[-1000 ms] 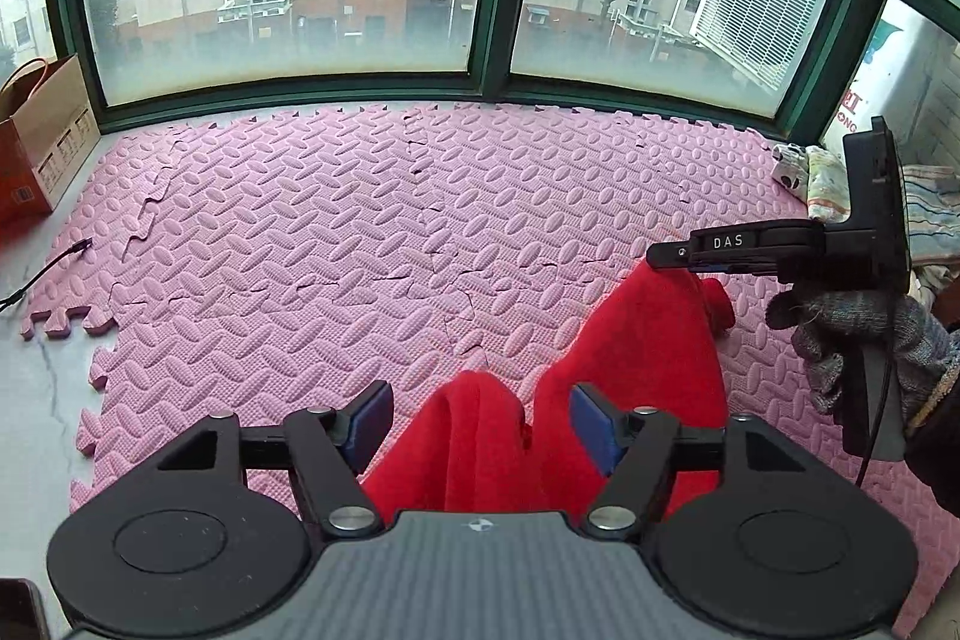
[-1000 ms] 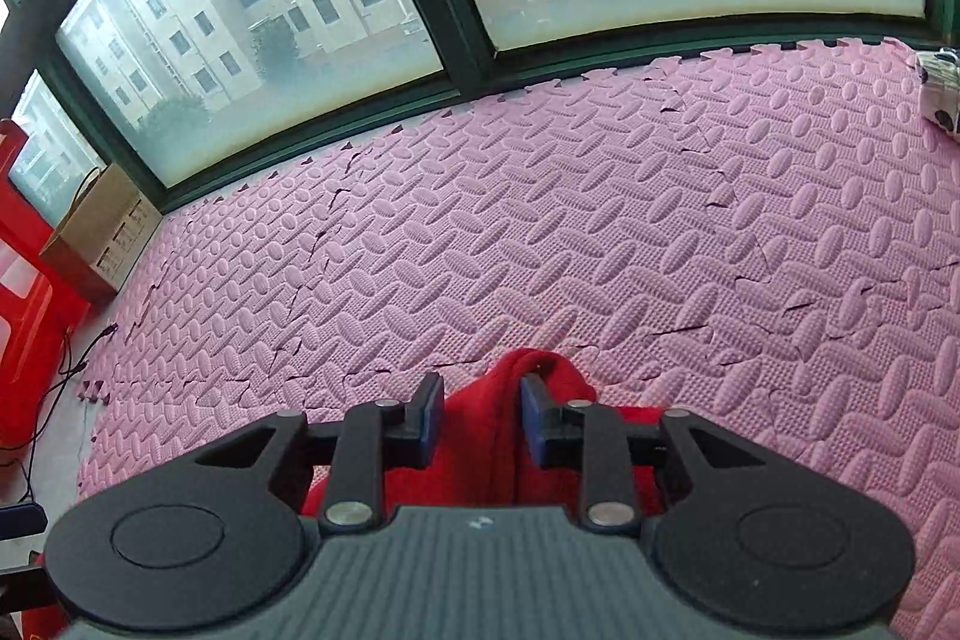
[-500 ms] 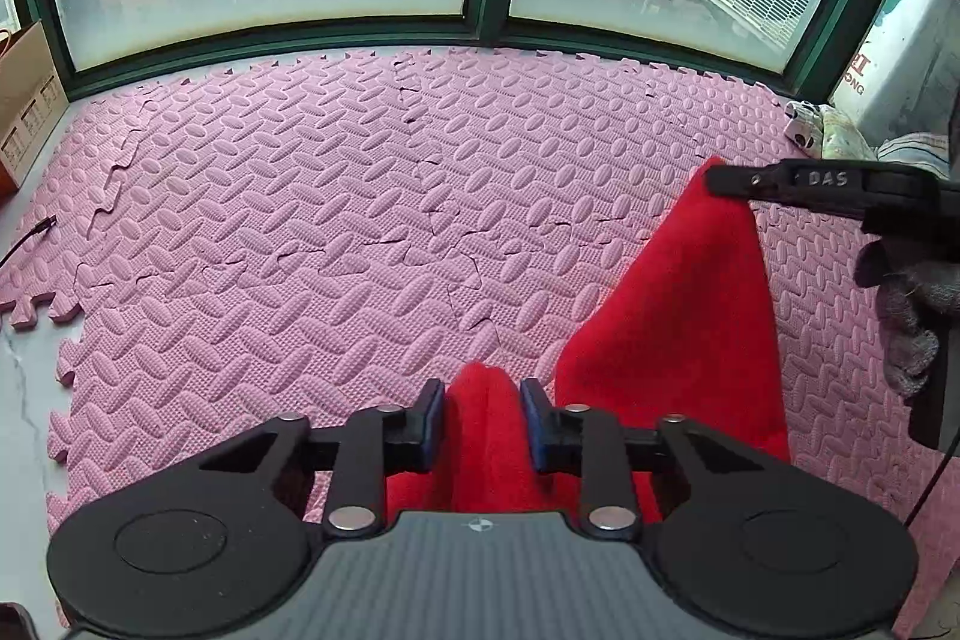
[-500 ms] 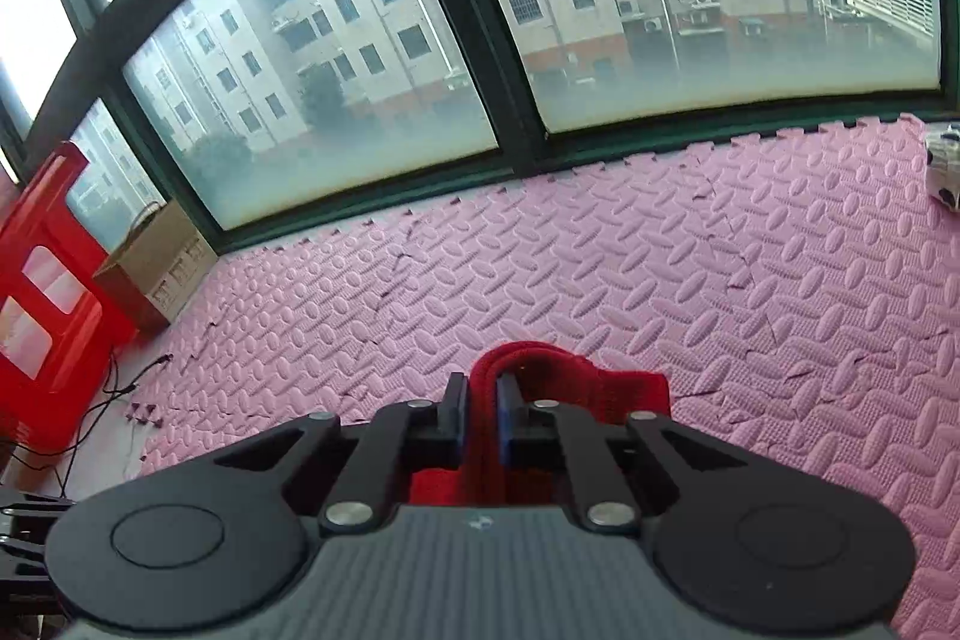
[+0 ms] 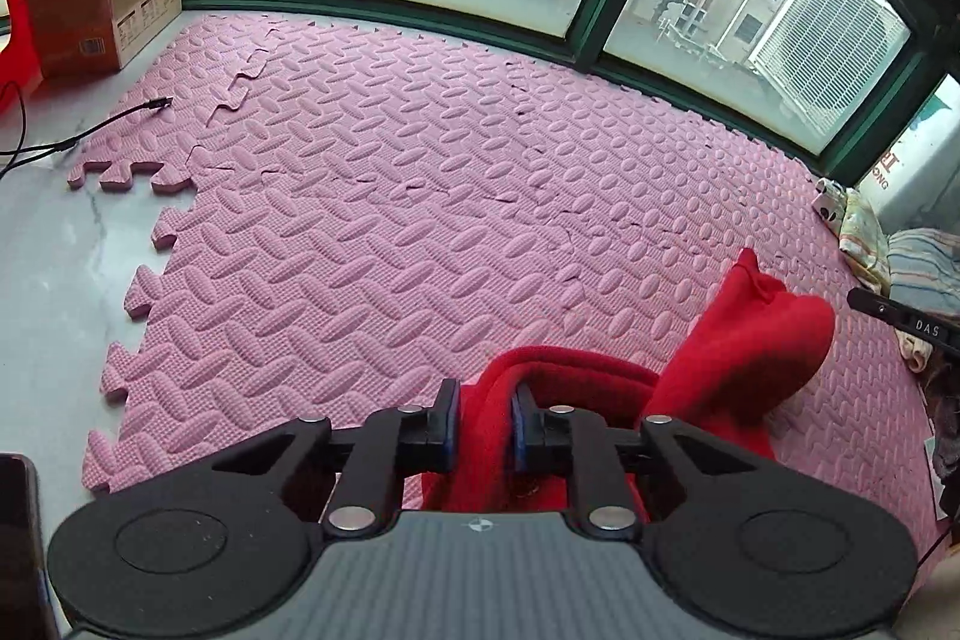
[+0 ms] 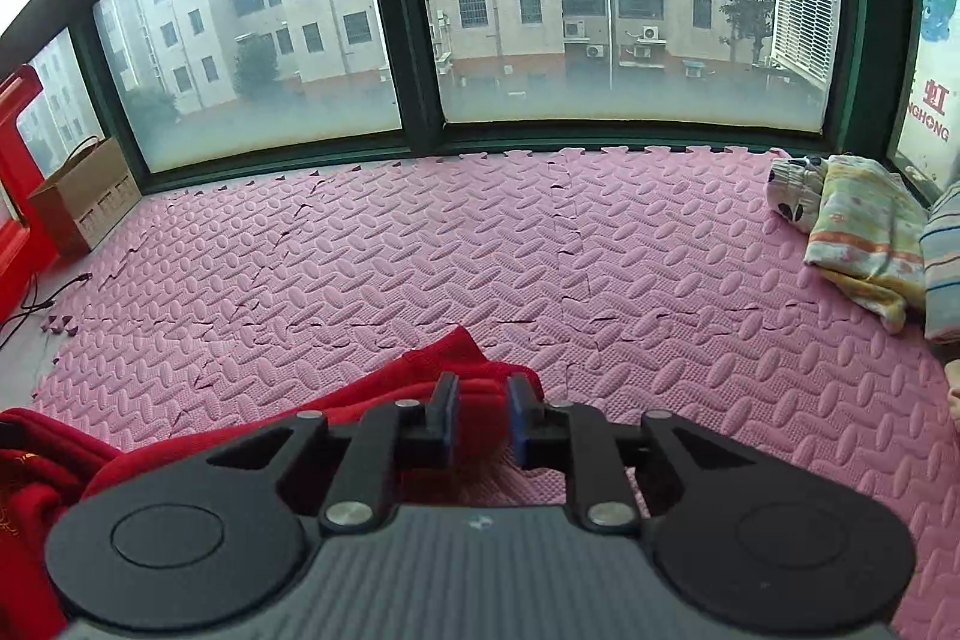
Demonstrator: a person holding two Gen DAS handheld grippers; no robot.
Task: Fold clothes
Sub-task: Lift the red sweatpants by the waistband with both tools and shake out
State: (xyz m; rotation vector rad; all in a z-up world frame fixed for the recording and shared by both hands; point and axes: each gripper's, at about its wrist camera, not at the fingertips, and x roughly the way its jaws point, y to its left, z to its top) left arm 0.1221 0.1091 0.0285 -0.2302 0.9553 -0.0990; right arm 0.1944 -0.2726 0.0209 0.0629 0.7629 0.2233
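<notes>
Red fleece garment [image 5: 738,358] lies bunched on pink foam puzzle mat [image 5: 390,232], near right. Left hand-held gripper [image 5: 485,421] pinches a thick fold of it; right hand-held gripper [image 6: 482,415] clamps another fold w/ narrow gap. Folded patterned cloths [image 6: 864,238] far right; brown cardboard box [image 5: 105,1] far left.

The red garment [image 5: 738,364] is a soft, fuzzy, matt cloth, lying on a pink foam mat [image 5: 390,232] with a rough embossed grain. Past the mat's edge the floor [image 5: 54,292] is smooth, glossy, marble-like, and a plain matt cardboard box [image 5: 102,4] stands on it. The grippers' bodies look like matt black plastic with shiny metal rivets, and the folded clothes [image 6: 864,238] are thin printed cloth.
</notes>
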